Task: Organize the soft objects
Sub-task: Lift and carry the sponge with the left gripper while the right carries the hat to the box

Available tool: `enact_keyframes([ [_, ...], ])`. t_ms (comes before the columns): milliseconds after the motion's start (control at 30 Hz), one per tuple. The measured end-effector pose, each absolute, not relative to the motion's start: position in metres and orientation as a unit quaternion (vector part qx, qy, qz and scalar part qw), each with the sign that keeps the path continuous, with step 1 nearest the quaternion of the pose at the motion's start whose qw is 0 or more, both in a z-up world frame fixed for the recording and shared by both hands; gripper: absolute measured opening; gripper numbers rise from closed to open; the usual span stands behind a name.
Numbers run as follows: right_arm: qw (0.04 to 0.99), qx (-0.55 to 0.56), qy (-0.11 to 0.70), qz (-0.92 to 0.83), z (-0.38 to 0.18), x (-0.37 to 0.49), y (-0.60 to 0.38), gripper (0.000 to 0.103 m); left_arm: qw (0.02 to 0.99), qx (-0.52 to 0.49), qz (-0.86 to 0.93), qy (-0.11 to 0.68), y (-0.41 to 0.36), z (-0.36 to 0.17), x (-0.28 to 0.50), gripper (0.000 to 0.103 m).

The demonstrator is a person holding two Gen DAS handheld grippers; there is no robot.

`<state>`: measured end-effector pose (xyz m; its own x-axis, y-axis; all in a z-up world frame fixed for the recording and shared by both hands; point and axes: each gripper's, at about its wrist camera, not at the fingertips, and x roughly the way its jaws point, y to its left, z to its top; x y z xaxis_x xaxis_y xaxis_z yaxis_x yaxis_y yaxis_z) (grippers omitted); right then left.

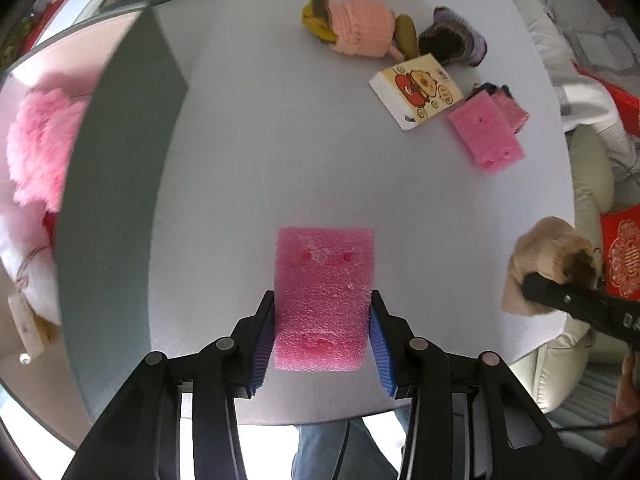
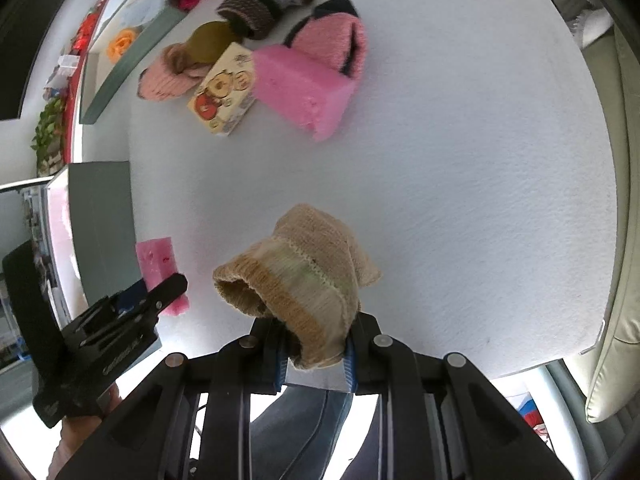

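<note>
My left gripper (image 1: 322, 320) is shut on a pink foam block (image 1: 324, 280), its blue pads pressing the block's two long sides above the white table (image 1: 260, 152). The same block (image 2: 158, 264) and left gripper (image 2: 160, 290) show at the left of the right wrist view. My right gripper (image 2: 316, 344) is shut on a beige knitted hat (image 2: 296, 276), which hangs over the table; that hat (image 1: 548, 256) and the right gripper (image 1: 532, 286) appear at the right edge of the left wrist view. Farther off lie a second pink foam block (image 1: 486, 136) (image 2: 300, 84) and knitted hats (image 1: 360, 28) (image 2: 256, 4).
A grey-green bin (image 1: 112, 184) with pink fluffy items (image 1: 40, 148) stands at the left. A printed white box (image 1: 420, 90) (image 2: 224, 90) lies among the hats. A cream sofa cushion (image 2: 616, 320) borders the table's right side. A person's jeans show below the table edge.
</note>
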<state>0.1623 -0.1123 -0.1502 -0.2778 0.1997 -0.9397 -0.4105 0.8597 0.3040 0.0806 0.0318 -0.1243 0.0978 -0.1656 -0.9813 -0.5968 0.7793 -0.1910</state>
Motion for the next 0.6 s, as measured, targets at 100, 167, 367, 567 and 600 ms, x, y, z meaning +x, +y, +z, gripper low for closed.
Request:
enact_keyframes([
  [100,0.597,-0.077,0.753,0.266,-0.138,0.167,-0.113,0.024,0.687,-0.291,0.160,0.646,0.035,-0.115,0.078,0.045],
  [167,0.599,-0.082,0.749,0.272,-0.133,0.166,-0.114,0.024,0.693,-0.288,0.163,0.641,0.040,-0.107,0.080,0.045],
  [367,0.606,-0.099,0.735,0.289,-0.118,0.156,-0.105,0.024,0.717,-0.282,0.171,0.614,0.035,-0.110,0.042,0.045],
  [567,0.613,-0.120,0.719,0.305,-0.101,0.148,-0.088,0.024,0.732,-0.290,0.182,0.589,0.058,-0.084,0.015,0.045],
  [600,0.614,-0.124,0.716,0.308,-0.098,0.146,-0.085,0.024,0.734,-0.292,0.184,0.585,0.062,-0.081,0.012,0.045],
])
